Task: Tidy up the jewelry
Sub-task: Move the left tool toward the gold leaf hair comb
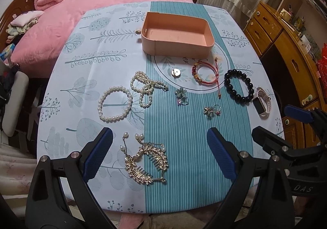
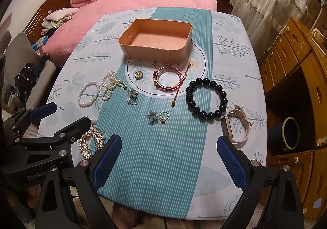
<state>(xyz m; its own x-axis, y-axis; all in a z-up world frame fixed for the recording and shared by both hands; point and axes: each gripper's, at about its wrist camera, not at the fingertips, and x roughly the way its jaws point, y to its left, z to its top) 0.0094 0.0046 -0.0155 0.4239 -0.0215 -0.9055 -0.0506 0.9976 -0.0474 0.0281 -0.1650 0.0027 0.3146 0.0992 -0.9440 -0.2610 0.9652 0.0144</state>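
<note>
Left claw [image 1: 160, 154] and right claw [image 2: 170, 160] both hang spread, gripping nothing, above the counter [image 2: 155, 167] strewn with jewelry before an empty pink box [image 2: 157, 41]

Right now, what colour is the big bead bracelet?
Black bead bracelet, shiny; clearest in the right wrist view.

table [image 1: 114, 30] | pink box [image 1: 177, 33] | bracelets, rings, possibly a watch [image 2: 237, 128]

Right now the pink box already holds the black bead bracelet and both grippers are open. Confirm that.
Not quite. The pink box holds nothing; the right wrist view shows the black bead bracelet lying on the tablecloth in front of it. Both the left gripper and the right gripper are open, as you said.
</note>
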